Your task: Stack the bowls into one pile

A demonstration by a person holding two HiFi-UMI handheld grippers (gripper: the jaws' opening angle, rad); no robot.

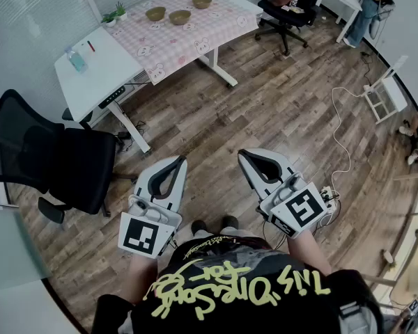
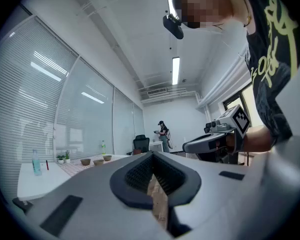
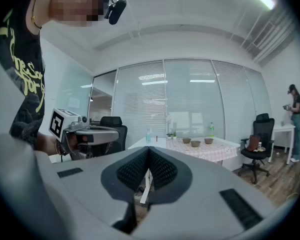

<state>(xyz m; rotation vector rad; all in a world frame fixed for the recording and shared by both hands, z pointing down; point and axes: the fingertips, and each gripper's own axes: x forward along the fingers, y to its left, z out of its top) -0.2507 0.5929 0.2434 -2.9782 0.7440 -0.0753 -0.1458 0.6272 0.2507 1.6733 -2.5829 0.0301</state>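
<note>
Three brown bowls (image 1: 155, 13) (image 1: 180, 17) (image 1: 202, 2) stand apart from one another on a pink checked cloth (image 1: 188, 37) that covers a white table far ahead of me. They appear small in the left gripper view (image 2: 98, 162) and in the right gripper view (image 3: 195, 143). I hold both grippers level over the wooden floor, well short of the table. My left gripper (image 1: 178, 161) (image 2: 151, 155) is shut and holds nothing. My right gripper (image 1: 244, 154) (image 3: 149, 151) is shut as well, with nothing in it.
A black office chair (image 1: 56, 160) stands at my left, another (image 1: 290, 2) beyond the table. A white desk (image 1: 97, 68) with a water bottle (image 1: 76, 60) and small plants (image 1: 114, 14) adjoins the table. A person (image 1: 373, 5) stands far right. A cable (image 1: 341, 127) crosses the floor.
</note>
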